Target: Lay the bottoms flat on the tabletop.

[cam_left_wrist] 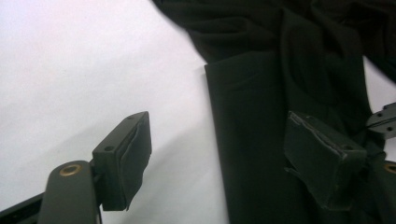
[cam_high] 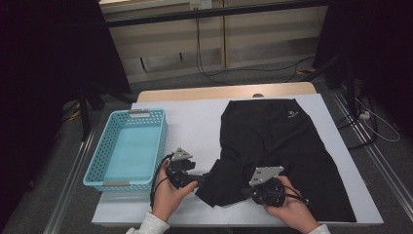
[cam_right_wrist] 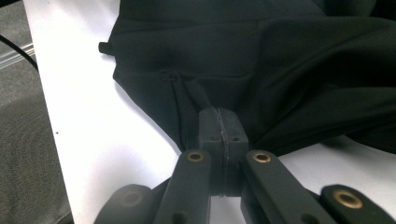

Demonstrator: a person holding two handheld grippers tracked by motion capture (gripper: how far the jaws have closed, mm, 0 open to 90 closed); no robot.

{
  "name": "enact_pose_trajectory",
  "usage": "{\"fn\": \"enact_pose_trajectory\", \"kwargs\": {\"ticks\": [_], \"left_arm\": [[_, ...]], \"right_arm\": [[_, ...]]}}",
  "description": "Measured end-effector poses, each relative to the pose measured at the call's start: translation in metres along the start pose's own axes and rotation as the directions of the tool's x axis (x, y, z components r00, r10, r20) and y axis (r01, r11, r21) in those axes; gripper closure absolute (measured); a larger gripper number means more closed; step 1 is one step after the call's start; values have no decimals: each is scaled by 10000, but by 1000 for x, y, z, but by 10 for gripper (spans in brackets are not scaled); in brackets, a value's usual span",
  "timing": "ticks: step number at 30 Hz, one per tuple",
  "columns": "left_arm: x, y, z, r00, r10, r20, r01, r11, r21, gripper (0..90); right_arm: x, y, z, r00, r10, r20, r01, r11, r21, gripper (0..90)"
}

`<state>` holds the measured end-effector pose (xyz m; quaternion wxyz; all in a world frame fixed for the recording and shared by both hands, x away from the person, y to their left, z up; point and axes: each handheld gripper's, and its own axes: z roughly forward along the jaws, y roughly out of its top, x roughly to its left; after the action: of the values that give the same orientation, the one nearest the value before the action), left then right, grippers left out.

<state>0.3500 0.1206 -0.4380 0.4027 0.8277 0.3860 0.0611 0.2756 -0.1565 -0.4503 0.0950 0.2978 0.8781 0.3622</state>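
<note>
Black garment [cam_high: 275, 146]: spread on white table cover [cam_high: 195, 126], right of centre. Right gripper [cam_high: 246, 191]: jaws pinched on the garment's near hem, 6 o'clock. Left gripper [cam_high: 203, 179]: jaws apart, straddling a hem corner at 7 o'clock, pads not pressing. Turquoise basket [cam_high: 96, 165]: 9 o'clock.

No readable writing anywhere in these views.
The one mark is a small white logo [cam_high: 292, 115] on the far right part of the black garment [cam_high: 272, 141] spread on the table; it is too small to make out as letters or a brand.
</note>
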Motion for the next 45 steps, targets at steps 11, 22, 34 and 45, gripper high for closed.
{"fn": "enact_pose_trajectory", "kwargs": {"ticks": [11,22,34,45], "left_arm": [[3,-1,19,9993,223,-306,-224,9997,-6,363],[-6,4,34,9983,571,122,-574,9980,250,551],[-14,5,37,9986,-50,530,15,9979,650,894],[-7,-2,3,9928,-893,803,807,9912,1049,900]], "right_arm": [[0,-4,-4,10000,92,32,-92,9999,44,900],[-1,-7,-7,9997,154,164,-154,9999,5,900],[-1,-10,-7,9994,222,253,-222,9998,-11,900],[4,-7,-7,9999,110,71,-109,9999,-130,900]]}}
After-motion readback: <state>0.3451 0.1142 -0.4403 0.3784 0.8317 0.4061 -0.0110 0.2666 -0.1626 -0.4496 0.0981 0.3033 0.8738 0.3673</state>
